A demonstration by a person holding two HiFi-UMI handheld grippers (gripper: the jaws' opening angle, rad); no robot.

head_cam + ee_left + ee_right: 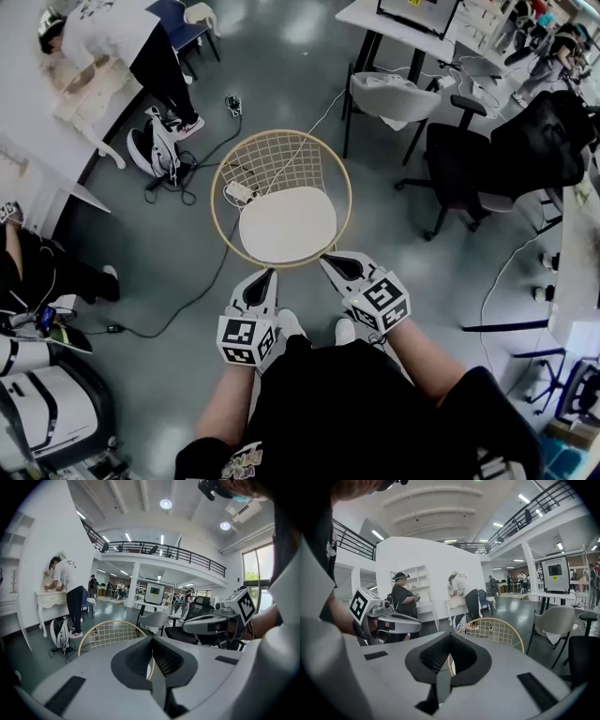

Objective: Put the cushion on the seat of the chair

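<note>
The round white cushion [287,223] lies on the seat of the gold wire chair [281,155], just ahead of both sets of fingertips. The left gripper [272,274] and right gripper [324,260] are fully closed and empty. Only the head view shows the cushion whole; the gripper views show the wire backrest [112,634]

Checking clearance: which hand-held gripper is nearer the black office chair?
Right. The right hand-held gripper is down-left of the black office chair; the left hand-held gripper lies farther left.
</note>
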